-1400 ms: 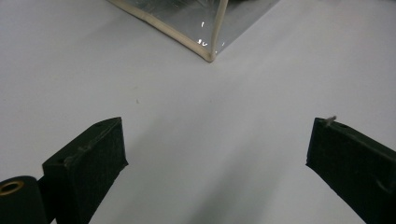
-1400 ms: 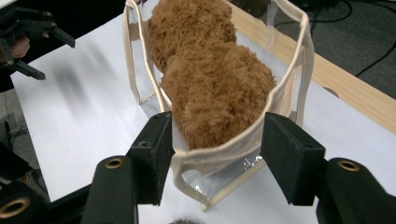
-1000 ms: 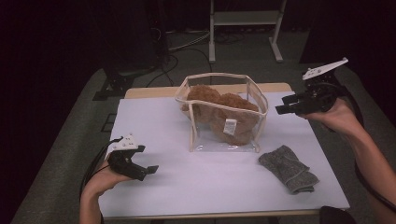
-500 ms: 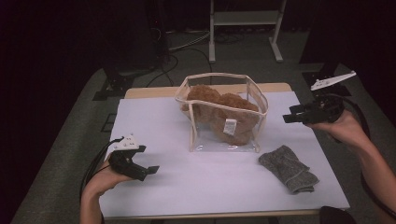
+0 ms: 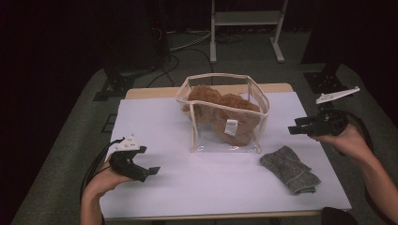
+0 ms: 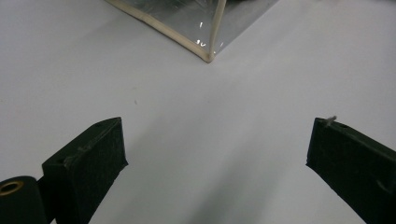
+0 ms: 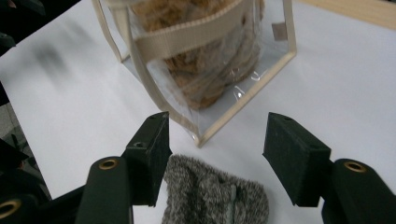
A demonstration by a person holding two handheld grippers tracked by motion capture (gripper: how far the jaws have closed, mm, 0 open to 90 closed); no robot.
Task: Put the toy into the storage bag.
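High view: the grey knitted cloth (image 5: 290, 169) lies flat on the tabletop (image 5: 155, 122), just right of the clear bag (image 5: 225, 115), its long axis running diagonally toward the near right corner. Right tongs (image 5: 300, 129) hover above it; left tongs (image 5: 149, 171) rest apart.

Left gripper view: left tongs (image 6: 217, 154) spread, empty.

Right gripper view: right tongs (image 7: 215, 154) spread over the cloth (image 7: 212, 198). It looks soft, light and limp; pinch a raised fold near one end.

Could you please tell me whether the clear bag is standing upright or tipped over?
Upright: the clear bag stands on its flat base, rim uppermost, with the brown plush toy inside.
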